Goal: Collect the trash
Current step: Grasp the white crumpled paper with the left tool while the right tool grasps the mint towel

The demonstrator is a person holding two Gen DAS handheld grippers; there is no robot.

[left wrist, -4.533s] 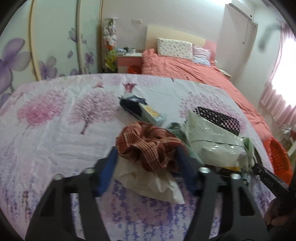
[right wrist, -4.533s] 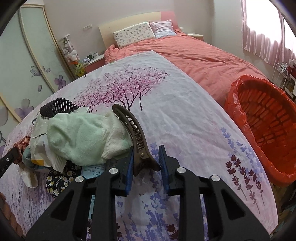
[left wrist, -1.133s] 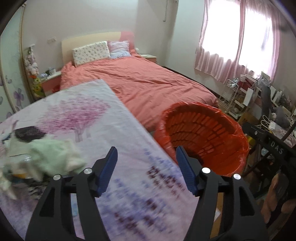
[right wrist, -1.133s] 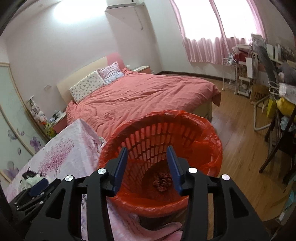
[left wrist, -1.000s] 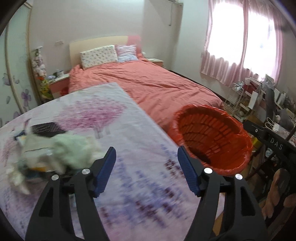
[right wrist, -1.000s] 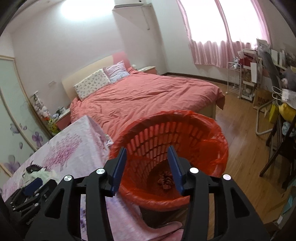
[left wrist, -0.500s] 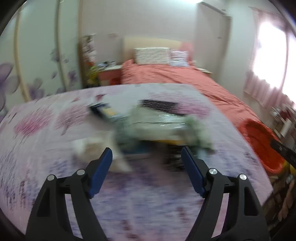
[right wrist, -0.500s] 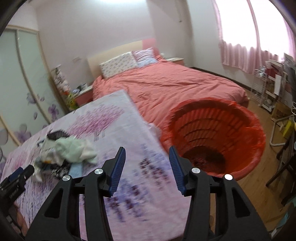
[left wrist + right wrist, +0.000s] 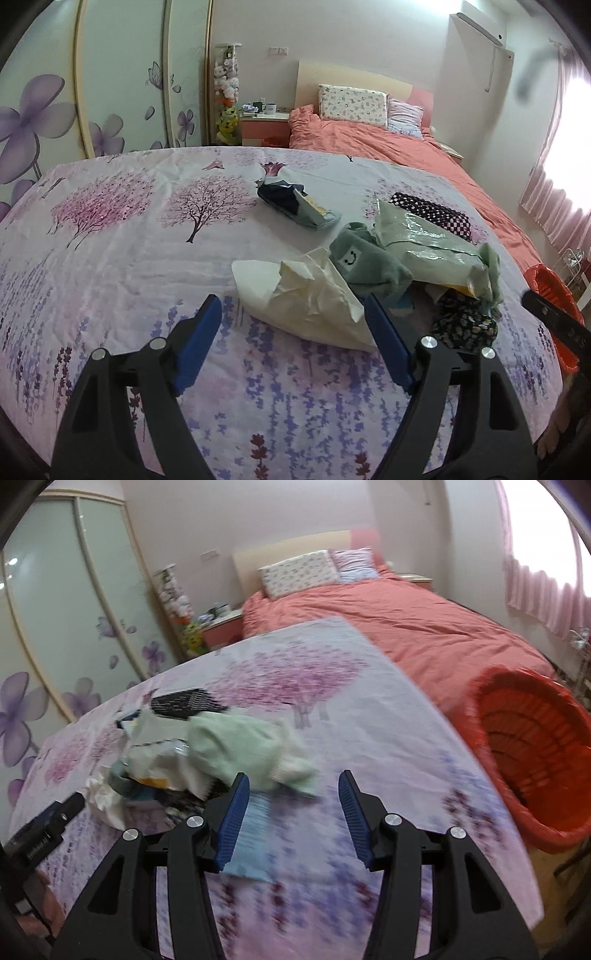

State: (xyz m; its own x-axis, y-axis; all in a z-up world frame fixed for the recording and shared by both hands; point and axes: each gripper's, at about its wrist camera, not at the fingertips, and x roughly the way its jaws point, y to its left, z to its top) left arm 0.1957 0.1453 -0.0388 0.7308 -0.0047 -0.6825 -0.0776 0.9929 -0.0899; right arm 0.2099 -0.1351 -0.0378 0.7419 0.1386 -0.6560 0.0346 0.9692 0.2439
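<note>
Table (image 9: 110, 266), covered in a floral cloth printed with pink trees and purple sprigs: carries the whole heap of trash at its right-hand half. Bed (image 9: 369, 144) with coral quilt, beyond the table: not part of the task. Red basket (image 9: 532, 760), lined with red plastic, standing off the table's right edge: the likely destination for collected items. Left gripper (image 9: 295, 332): jaws wide apart, empty, hovering low with the crumpled white paper (image 9: 306, 299) lying between and just ahead of its blue pads; judged the step in hand is picking this paper. To do it well, advance until the paper's bulk sits between the pads, then close on the thick crumpled middle, not a loose corner. Right gripper (image 9: 293, 812): jaws apart, empty, above the cloth near a pale green cloth (image 9: 243, 746); view blurred. Grey-green sock (image 9: 362, 266) with a smiley mark: touches the paper's far side and could be snagged along with it. Pale green plastic bag (image 9: 428, 243), dark floral fabric (image 9: 465, 325), small dark packet (image 9: 291, 203): remain for collection.
</note>
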